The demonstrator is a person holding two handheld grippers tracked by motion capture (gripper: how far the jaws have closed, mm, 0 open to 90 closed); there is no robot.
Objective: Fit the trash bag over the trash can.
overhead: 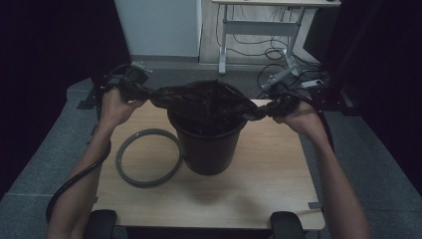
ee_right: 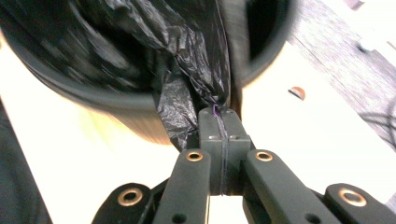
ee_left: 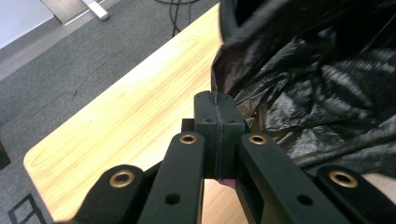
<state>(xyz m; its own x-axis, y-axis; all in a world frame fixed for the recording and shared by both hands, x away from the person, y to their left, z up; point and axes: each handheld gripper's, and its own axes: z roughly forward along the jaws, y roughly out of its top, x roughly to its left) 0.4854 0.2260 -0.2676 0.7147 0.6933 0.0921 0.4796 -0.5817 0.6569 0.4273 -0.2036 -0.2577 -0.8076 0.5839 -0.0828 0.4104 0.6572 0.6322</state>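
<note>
High view, centre frame: both fingers, left gripper [overhead: 144, 92] and right gripper [overhead: 263, 110], are clamped on the bin bag [overhead: 204, 102], stretching it over the bucket [overhead: 209, 149]; next I'd guess folding it over the rim.

The high view is dim, and its left and right margins sink into near black. The wooden table [overhead: 149, 124] catches soft light from above, and the black bin [overhead: 209, 149] throws a faint shadow toward the near edge. The left gripper view is brighter and fairly sharp, with sheen on the black bag [ee_left: 322, 79]. The right gripper view is overexposed on the tabletop, and motion blur smears the bin rim.
</note>
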